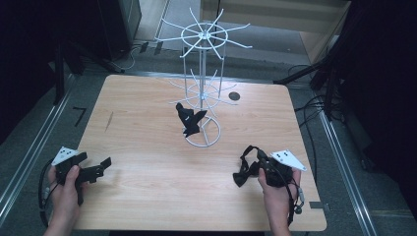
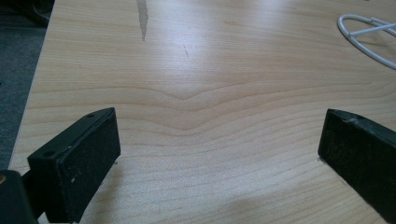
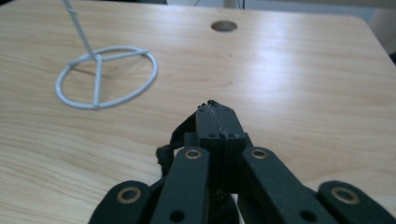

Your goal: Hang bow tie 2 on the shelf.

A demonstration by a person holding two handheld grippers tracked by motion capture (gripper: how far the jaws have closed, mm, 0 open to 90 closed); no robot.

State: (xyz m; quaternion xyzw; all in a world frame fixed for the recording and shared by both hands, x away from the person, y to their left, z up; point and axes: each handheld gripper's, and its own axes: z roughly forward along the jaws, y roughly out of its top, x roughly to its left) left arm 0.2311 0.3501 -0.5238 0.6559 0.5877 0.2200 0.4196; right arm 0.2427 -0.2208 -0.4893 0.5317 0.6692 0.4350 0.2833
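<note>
Near the worktop's (image 1: 147,196) front right corner, the right tongs (image 1: 254,167) are clamped tight on a black bow tie (image 1: 242,176), which droops from them with its strap looping up. It looks light, soft and floppy, so the knot or strap is likely the surest hold. A second bow tie (image 1: 190,120) hangs on the white wire rack (image 1: 203,64) toward the far edge. At the front left corner the left tongs (image 2: 217,154) gape wide, empty.

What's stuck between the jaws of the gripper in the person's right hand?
The right gripper is shut on a black bow tie. A thin black edge shows in the seam between the pads, and the bow and its strap hang out beside the jaws. The pinched part is hidden.
</note>
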